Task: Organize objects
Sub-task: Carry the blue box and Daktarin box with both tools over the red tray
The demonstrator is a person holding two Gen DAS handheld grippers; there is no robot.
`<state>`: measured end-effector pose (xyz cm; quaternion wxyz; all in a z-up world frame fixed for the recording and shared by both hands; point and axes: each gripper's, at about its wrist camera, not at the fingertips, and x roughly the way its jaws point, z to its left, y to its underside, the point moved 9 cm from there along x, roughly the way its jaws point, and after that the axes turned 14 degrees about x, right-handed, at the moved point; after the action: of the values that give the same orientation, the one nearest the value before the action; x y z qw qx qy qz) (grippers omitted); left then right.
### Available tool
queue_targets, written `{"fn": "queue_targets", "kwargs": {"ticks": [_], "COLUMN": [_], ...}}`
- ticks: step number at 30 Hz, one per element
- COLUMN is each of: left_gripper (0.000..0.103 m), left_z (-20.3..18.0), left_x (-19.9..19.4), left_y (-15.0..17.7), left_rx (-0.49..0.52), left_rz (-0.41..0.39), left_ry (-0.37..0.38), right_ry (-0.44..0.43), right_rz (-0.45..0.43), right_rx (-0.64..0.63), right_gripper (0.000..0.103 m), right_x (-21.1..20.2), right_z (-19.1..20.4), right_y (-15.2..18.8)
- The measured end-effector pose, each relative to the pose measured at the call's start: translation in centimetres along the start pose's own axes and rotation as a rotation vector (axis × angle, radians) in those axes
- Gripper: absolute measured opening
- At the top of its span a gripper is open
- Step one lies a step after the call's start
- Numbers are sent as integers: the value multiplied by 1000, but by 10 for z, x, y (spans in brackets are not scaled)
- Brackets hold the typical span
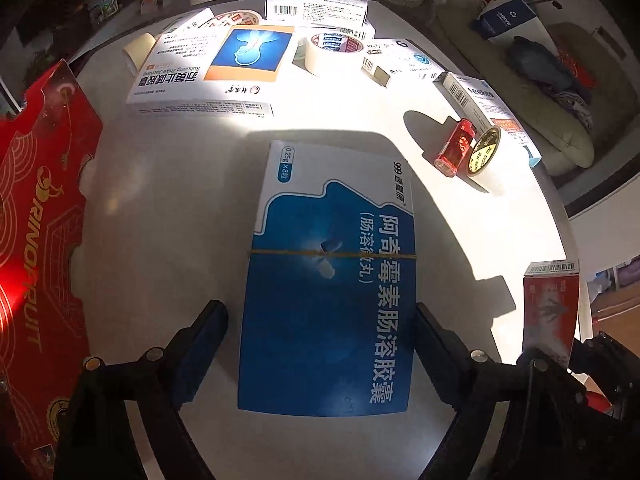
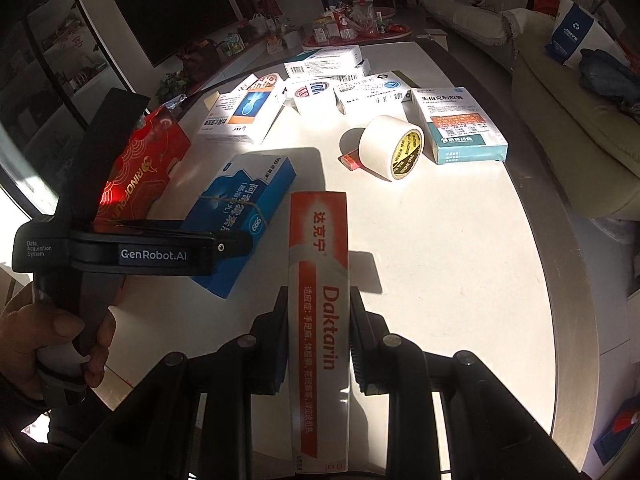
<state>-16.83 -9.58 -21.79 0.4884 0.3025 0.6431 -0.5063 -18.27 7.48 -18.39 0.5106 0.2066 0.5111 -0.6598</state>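
The left hand-held gripper [image 1: 320, 344] is straddling the blue medicine box [image 1: 328, 280], jaws spread; the right hand-held gripper [image 2: 318, 336] is pinching the Daktarin box [image 2: 318, 300]. Next move: closing on the blue box.

Blue-and-white box [image 1: 332, 280], red-and-white carton [image 2: 319, 300]

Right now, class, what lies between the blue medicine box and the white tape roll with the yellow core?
Only bare white table separates the blue box from the tape roll, clearest in the right wrist view.
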Motion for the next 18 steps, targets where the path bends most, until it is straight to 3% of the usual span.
{"fn": "queue_targets", "kwargs": {"ticks": [3,8,14,18], "left_gripper": [82,82,81,81], "left_z": [-7,-9,2,14], "left_x": [-6,-17,-60,-64], "left_y": [10,30,34,39], "left_rx": [-4,55,93,59], "left_rz": [-7,-23,-112,-118], "left_ry": [47,-24,-144,-110], "right_ry": [6,-1,23,42], "right_rz": [-5,-20,-55,-66], "right_rx": [5,2,-7,-11], "right_gripper": [25,25,24,24], "right_x": [-1,-1,-10,-14], "right_z": [4,25,51,61], "right_y": [1,0,4,8]}}
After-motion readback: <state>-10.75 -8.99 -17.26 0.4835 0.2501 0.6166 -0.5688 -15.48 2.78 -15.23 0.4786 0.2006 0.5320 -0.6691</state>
